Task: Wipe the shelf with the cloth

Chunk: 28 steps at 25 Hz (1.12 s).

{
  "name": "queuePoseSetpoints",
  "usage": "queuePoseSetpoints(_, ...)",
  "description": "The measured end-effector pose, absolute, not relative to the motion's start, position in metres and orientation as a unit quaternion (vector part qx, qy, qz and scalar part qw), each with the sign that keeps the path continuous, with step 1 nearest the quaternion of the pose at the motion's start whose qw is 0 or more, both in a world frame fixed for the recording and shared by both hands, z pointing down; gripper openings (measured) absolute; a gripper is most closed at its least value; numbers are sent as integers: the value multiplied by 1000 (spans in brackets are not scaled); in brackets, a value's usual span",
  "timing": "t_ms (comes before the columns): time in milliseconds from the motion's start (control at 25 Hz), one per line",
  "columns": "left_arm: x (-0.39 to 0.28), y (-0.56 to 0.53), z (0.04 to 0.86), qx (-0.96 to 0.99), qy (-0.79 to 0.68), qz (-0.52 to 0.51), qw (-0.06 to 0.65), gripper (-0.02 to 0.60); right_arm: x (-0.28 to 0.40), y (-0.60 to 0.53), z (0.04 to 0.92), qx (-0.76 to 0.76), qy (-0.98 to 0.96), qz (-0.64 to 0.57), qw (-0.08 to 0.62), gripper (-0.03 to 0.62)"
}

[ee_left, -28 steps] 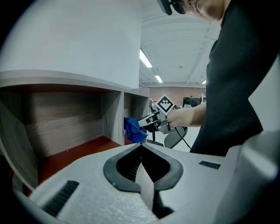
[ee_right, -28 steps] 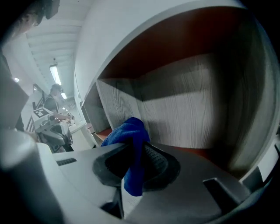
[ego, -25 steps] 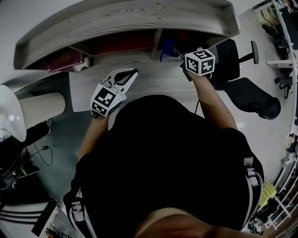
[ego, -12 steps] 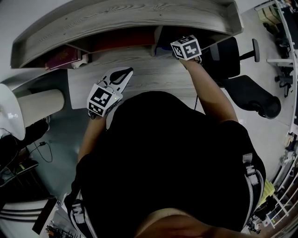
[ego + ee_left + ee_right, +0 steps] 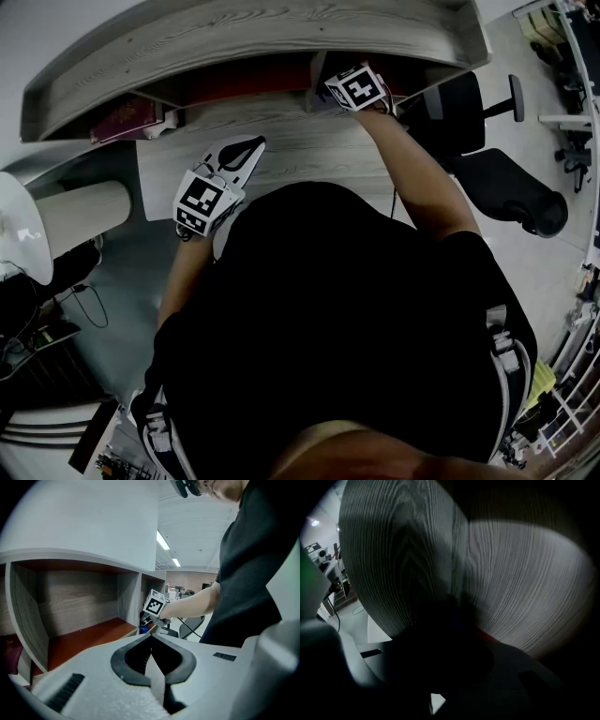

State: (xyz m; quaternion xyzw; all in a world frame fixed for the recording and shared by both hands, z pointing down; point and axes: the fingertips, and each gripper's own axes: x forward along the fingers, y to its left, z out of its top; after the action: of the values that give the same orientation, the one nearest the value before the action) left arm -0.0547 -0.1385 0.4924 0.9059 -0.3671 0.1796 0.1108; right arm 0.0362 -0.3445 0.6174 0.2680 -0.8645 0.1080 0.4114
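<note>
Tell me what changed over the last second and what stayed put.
The right gripper, carrying the blue cloth, moved forward and to the left, off the desk and into the shelf's right compartment. Nothing was gripped or released. The left gripper stayed shut and empty over the desk.

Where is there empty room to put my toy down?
The red cubby floor beside the divider is bare, and so is the desk between the left tongs and right tongs. The right cubby is crowded by those tongs and the cloth.
</note>
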Motion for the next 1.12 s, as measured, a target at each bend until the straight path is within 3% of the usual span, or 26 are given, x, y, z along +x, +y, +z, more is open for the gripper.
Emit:
queuePoseSetpoints(560, -58, -141, 494, 911, -359, 172, 112, 17, 40, -351, 610, 268, -843, 24, 466, 55)
queuePoseSetpoints(1120, -50, -146, 498, 924, -327, 171, 103, 17, 115, -372, 615, 317, -774, -32, 547, 55)
